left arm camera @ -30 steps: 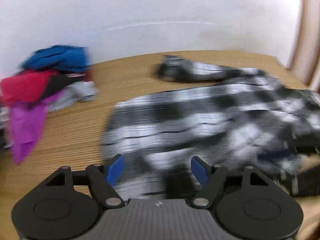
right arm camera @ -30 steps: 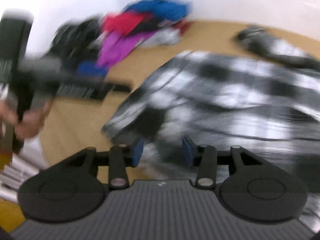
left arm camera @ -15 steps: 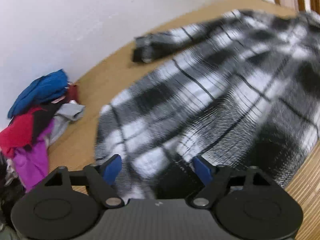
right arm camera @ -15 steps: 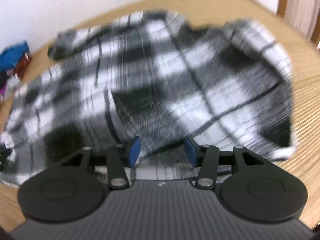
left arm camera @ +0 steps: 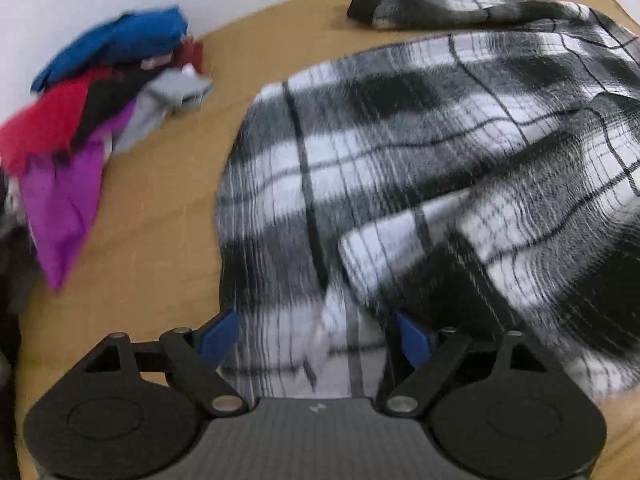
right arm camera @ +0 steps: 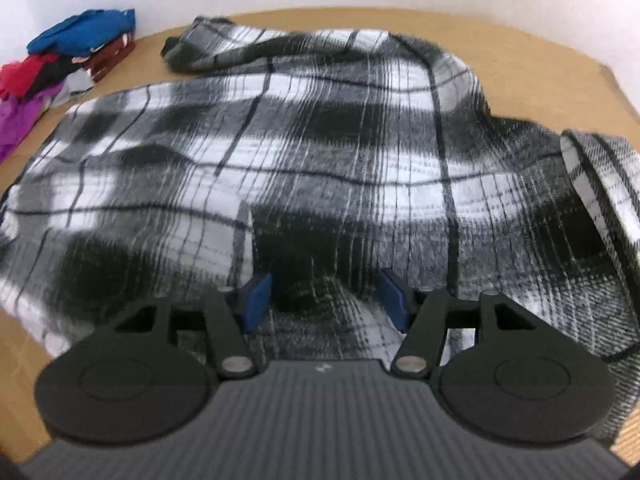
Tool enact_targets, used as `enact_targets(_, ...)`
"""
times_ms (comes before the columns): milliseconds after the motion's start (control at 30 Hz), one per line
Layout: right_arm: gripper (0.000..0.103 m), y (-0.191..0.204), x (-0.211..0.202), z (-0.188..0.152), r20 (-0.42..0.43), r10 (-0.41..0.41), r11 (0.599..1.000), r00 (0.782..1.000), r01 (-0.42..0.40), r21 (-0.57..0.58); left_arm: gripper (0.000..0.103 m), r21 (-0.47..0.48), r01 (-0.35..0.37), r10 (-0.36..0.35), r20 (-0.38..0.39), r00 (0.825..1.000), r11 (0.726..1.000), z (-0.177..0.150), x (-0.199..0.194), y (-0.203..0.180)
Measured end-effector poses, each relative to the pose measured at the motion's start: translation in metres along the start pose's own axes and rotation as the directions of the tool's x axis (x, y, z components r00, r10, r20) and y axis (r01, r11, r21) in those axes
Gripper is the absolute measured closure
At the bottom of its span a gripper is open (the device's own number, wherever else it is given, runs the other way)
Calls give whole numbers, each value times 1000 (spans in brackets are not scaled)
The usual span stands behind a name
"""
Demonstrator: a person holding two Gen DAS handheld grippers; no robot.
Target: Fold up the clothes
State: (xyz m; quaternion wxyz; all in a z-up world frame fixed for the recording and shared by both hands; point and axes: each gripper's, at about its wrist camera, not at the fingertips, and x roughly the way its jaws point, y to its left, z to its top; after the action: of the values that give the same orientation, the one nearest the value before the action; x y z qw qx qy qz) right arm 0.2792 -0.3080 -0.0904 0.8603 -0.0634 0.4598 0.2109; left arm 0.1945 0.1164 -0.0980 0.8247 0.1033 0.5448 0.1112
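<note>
Plaid shirt (right arm camera: 320, 128) spread across table (right arm camera: 540, 76), near edge to far edge. Left gripper (left arm camera: 316, 336) closing, right gripper (right arm camera: 326, 296) opening; shirt fabric between both, unpressed. Clothes pile (left arm camera: 92, 92) far-left corner.

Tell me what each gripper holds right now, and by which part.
Nothing is held. The left gripper and right gripper both straddle the near edge of the plaid shirt, pads not pressing; left jaws closing, right jaws opening.

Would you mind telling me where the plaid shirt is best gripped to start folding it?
Probably the near hem of the plaid shirt, approached from above on the near side. It lies spread flat on the table, and that edge already sits between the opening right tongs; the left tongs hover over the same edge.
</note>
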Motion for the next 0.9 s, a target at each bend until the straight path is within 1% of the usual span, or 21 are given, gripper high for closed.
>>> enact_targets(67,42,1,-5,-3,-35,9,999,999,-10,-39,17,18,-15,15,-22,1000,1000,-10,-8,-7)
enact_targets(133,42,-1,-14,-14,-70,42,999,997,-44,-26,17,26,-21,22,-50,999,999,-21,-17,-9)
enact_targets(167,42,-4,-19,-20,-78,59,998,995,-60,-11,17,28,-23,25,-64,998,999,-26,-21,-11)
enact_targets(233,43,-1,-28,-33,-79,54,996,995,-58,-62,17,25,-25,27,-82,996,999,-33,-28,-11)
enact_targets(333,42,-5,-35,-43,-79,63,995,995,-69,-72,18,25,-29,31,-97,995,999,-38,-33,-11)
enact_targets(400,42,-10,-38,-42,-73,86,995,994,-90,-50,27,62,-43,49,-86,995,997,-35,-38,-12)
enact_targets(433,42,-13,-41,-36,-61,97,994,993,-100,-37,28,93,-67,73,-67,995,993,-32,-42,-14)
enact_targets(467,41,-16,-44,-30,-48,109,994,993,-110,-24,28,121,-91,97,-39,995,988,-26,-47,-14)
enact_targets(500,42,-20,-50,-20,-10,133,991,991,-133,-25,26,146,-115,117,-8,993,983,-20,-52,-14)
enact_targets(567,41,-30,-64,0,77,187,982,979,-184,-38,24,166,-131,127,36,991,977,2,-55,-8)
enact_targets(667,41,-47,-58,45,164,192,979,968,-179,-93,22,187,-147,131,96,987,971,39,-58,3)
enact_targets(767,41,-58,-20,100,160,134,985,978,-114,-132,19,252,-161,131,132,983,954,84,-40,10)
enact_targets(833,41,-61,9,137,143,96,986,985,-75,-149,19,282,-162,129,132,983,946,116,-17,16)
enact_targets(900,41,-56,39,174,128,73,982,989,-49,-180,19,299,-149,113,132,985,943,141,4,20)
